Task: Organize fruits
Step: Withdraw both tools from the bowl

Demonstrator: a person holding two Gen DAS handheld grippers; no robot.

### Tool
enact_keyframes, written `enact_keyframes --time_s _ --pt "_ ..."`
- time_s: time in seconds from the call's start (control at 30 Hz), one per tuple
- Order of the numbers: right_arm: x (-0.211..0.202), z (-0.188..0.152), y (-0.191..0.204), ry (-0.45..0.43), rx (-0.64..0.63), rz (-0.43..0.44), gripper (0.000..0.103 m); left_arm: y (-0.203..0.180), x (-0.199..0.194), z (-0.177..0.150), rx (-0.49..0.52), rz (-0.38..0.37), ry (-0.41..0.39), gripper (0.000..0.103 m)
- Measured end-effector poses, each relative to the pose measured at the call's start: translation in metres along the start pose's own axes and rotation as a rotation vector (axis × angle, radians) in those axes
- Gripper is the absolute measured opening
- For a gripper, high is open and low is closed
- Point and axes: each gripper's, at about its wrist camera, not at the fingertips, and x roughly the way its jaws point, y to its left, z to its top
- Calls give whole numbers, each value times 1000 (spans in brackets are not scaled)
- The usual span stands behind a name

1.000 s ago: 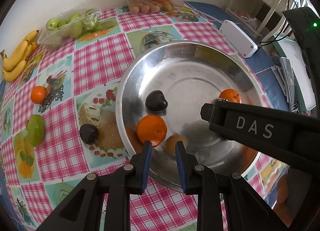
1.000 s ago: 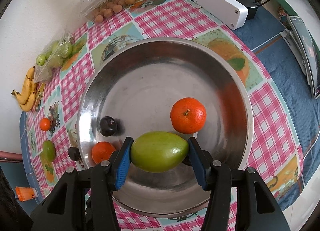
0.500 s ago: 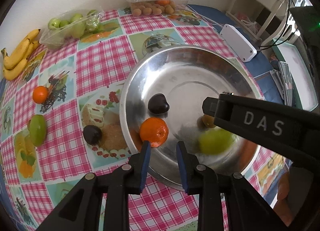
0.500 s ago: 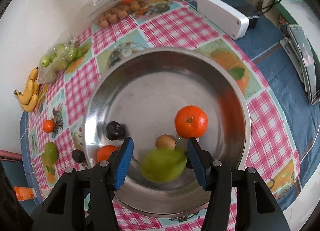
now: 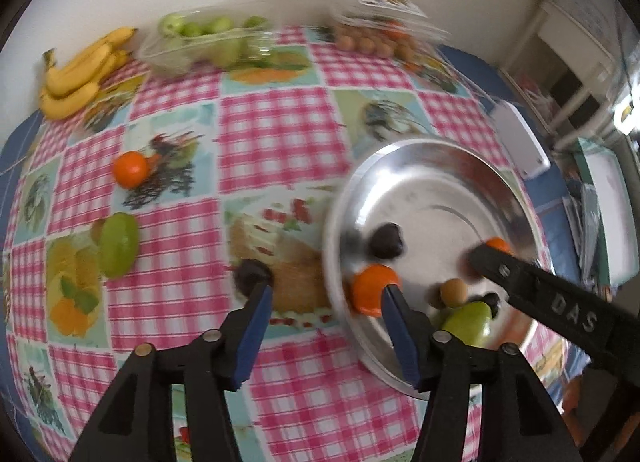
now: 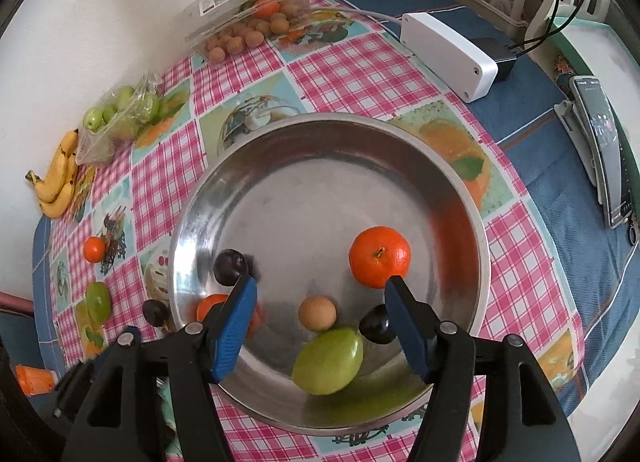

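- Covering most of the table, the checked cloth [image 6: 352, 73] carries pink squares and fruit pictures.
- Steel bowl [image 6: 460, 197] sits on the cloth toward the right (the largest item on it).
- Right gripper [image 6: 320, 290] hangs over the bowl's near side; its jaws have just been opening and stand apart, holding nothing, with the green mango [image 6: 328, 360] lying loose on the bowl floor below them.
- Left gripper [image 5: 326, 292] hovers at the bowl's left rim, jaws just opened wide, nothing between the pads.
- Bananas [image 5: 76, 73] lie at the far left edge of the cloth.
- A second green mango [image 5: 118, 244] rests on the cloth, well left of the bowl.
- Inside the bowl: a big orange [image 6: 380, 256], a partly hidden orange [image 6: 210, 304], two dark plums [image 6: 230, 266] [image 6: 375, 325] and a small brown fruit [image 6: 317, 312] just beside the mango.
- Outside it: a small orange [image 5: 131, 169] and a dark plum [image 5: 251, 276] near the left gripper's left finger.
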Motion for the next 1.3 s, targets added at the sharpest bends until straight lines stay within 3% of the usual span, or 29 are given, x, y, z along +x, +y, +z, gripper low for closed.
enact_keyframes --time_s 0.3,0.53,1.0,1.13,1.2,1.3 --pt "4 -7 18 15 -59 -27 68 53 -5 10 -157 64 -19 76" --pt "2 -14 36 16 -112 -25 68 83 -11 13 -232 85 -37 78" --pt "4 -16 43 19 -144 -47 68 89 -14 13 -236 103 -44 84" --pt "4 -16 43 14 -150 -52 79 88 -13 13 -228 112 -43 91" --pt "3 -15 44 3 -159 -56 80 88 -13 13 -221 122 -49 103" --pt "3 -15 45 -10 -172 -52 92 87 -14 12 -210 145 -75 103"
